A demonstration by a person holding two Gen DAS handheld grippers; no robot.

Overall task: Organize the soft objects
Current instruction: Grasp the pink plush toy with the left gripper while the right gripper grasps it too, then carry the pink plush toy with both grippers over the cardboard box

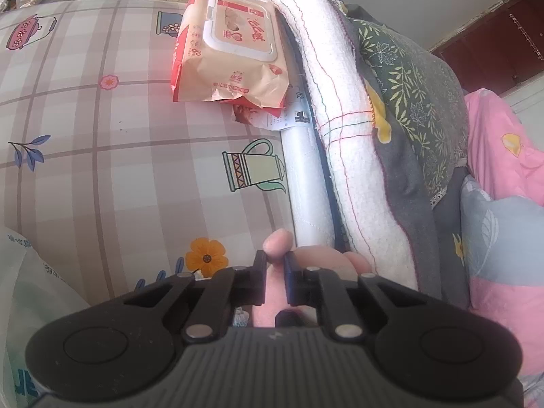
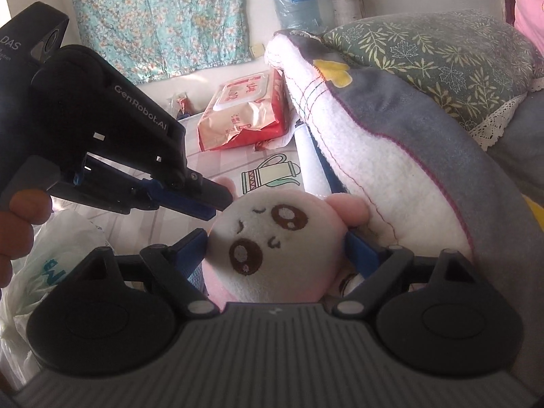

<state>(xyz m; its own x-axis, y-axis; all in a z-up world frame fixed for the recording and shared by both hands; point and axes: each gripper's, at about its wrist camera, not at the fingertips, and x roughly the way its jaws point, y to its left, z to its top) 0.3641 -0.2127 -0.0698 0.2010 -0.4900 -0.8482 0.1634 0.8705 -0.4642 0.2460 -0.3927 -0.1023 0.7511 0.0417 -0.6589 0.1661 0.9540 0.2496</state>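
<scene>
A pink plush toy with a white face (image 2: 272, 248) lies on the checked bedsheet (image 1: 102, 136), against a folded white-and-grey blanket (image 2: 391, 170). My left gripper (image 1: 275, 265) is shut on the toy's pink ear (image 1: 278, 243). In the right wrist view it comes in from the upper left, and its fingertips (image 2: 221, 200) pinch that ear. My right gripper (image 2: 275, 241) stands wide open, one finger on each side of the toy's round head. The head looks unsqueezed. The toy's body is hidden below the gripper.
A pack of wet wipes (image 1: 231, 51) lies farther back on the sheet. A green leaf-print pillow (image 2: 442, 54) rests on the blanket (image 1: 340, 136), with pink bedding (image 1: 503, 156) beyond. A white plastic bag (image 2: 57, 265) sits at the left. A hand (image 2: 17, 231) holds the left gripper.
</scene>
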